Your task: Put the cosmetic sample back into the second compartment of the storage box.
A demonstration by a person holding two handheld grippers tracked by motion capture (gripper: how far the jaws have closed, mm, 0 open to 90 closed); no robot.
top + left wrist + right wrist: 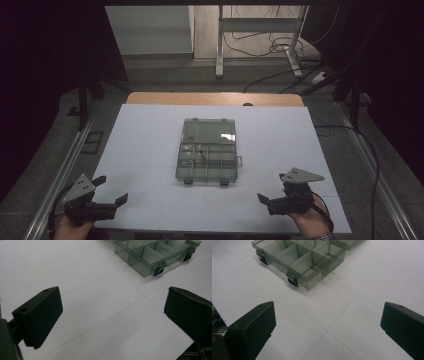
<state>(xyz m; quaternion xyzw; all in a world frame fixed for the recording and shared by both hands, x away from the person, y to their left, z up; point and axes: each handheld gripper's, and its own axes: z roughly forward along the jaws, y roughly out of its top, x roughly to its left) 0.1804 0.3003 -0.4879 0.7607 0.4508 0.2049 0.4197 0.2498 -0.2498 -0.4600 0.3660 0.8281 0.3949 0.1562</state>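
Observation:
A smoky clear compartment box lies open in the middle of the white table, its lid folded back away from me. Two black latches hang on its near edge. Something small and dark rests in a rear compartment; I cannot tell what. My left gripper sits open at the near left corner, aimed toward the box, its jaws wide apart and empty. My right gripper is open at the near right, its jaws empty, facing the box.
The white top rests on a wooden table whose edge shows at the back. Metal rails run along both sides. Beyond the table stand desk legs with loose cables on the floor.

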